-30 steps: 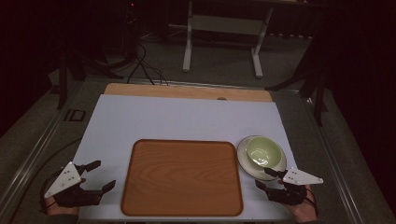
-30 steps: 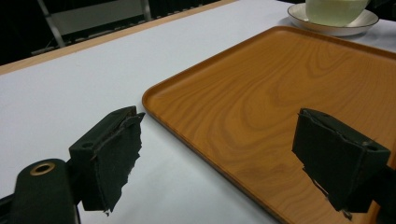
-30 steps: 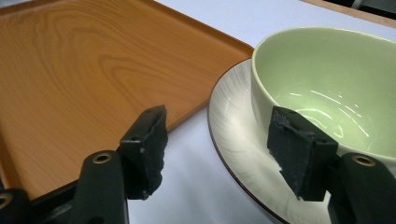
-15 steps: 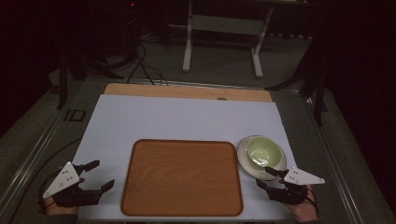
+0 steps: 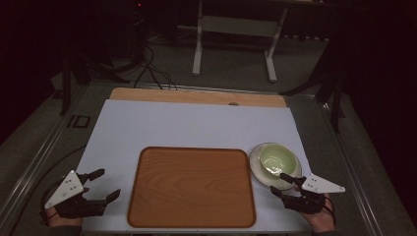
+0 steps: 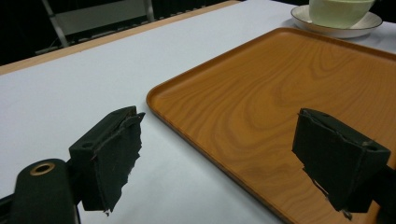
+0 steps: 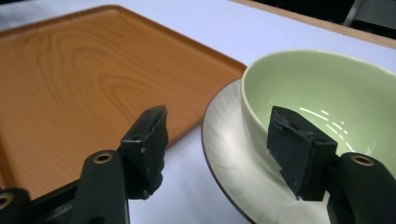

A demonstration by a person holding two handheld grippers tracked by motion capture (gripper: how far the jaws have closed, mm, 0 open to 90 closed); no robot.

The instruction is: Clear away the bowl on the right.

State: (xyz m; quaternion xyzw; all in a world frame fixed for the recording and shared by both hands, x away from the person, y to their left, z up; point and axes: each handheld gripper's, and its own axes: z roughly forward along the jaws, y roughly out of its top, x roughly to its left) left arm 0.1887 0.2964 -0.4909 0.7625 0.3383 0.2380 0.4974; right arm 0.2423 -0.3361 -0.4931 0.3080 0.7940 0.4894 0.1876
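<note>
- The left gripper (image 5: 101,184) sits low at the near left corner, its black, ragged-edged pads spread wide with nothing between them; one jaw is above the white sheet, the other above the tray's left rim.
- The right gripper (image 5: 281,183) is at the near right, jaws parted and clasping nothing; in the right gripper view one pad hangs in front of the bowl's side wall, the other over the gap between saucer and tray.
- Between them lies a wooden tray (image 5: 192,187), a rounded rectangle with a raised lip and smooth orange grain.
- Just right of it, near its far corner, is a pale green bowl (image 5: 278,158), glossy and round, seated on a cream saucer (image 5: 258,164) with a thin dark rim.
- All rest on a matte white sheet (image 5: 187,125) over a light wooden table (image 5: 196,96).
- Beyond stands a white metal frame (image 5: 233,37) on grey floor.
</note>
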